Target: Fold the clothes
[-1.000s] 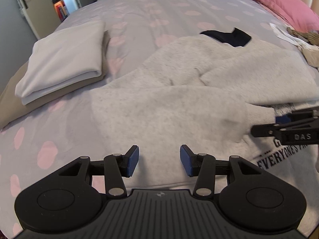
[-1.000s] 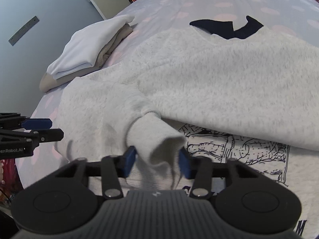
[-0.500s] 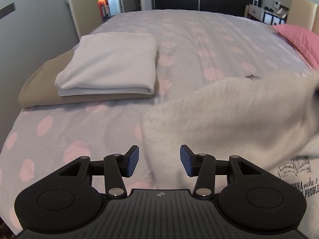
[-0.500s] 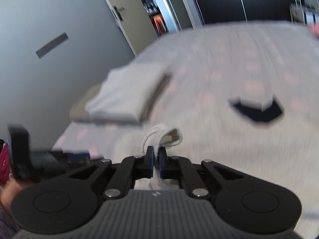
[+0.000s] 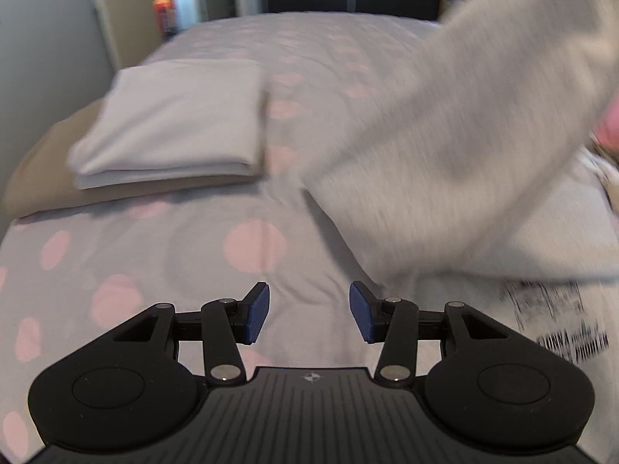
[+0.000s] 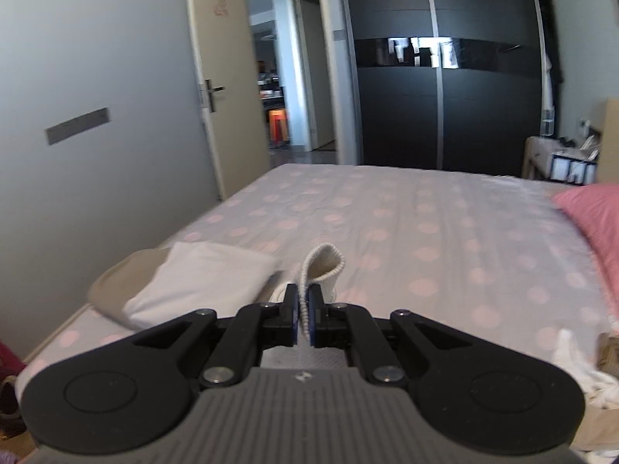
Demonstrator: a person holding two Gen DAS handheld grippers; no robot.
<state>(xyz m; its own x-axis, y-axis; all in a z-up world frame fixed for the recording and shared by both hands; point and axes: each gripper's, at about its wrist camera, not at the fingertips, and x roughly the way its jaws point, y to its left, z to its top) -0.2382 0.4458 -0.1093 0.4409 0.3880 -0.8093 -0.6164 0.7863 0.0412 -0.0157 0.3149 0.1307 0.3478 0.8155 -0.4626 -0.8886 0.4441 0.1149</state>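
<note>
Sweatshirt [image 5: 464,127], grey, sleeve raised: ribbed cuff [image 6: 323,270] pinched in right gripper [image 6: 304,311]; left gripper [image 5: 309,311] jaws apart, empty, over spotted bedspread [image 5: 154,255].

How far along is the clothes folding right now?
Two folded items already sit stacked on the bed. In hand: the right gripper is shut on the grey sweatshirt's cuff, lifting the sleeve. Left gripper open, empty. The sweatshirt remains unfolded.

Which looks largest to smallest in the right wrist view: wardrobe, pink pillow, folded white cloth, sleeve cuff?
1. wardrobe
2. folded white cloth and pink pillow: look alike, and the pillow is cut off
3. sleeve cuff
</note>
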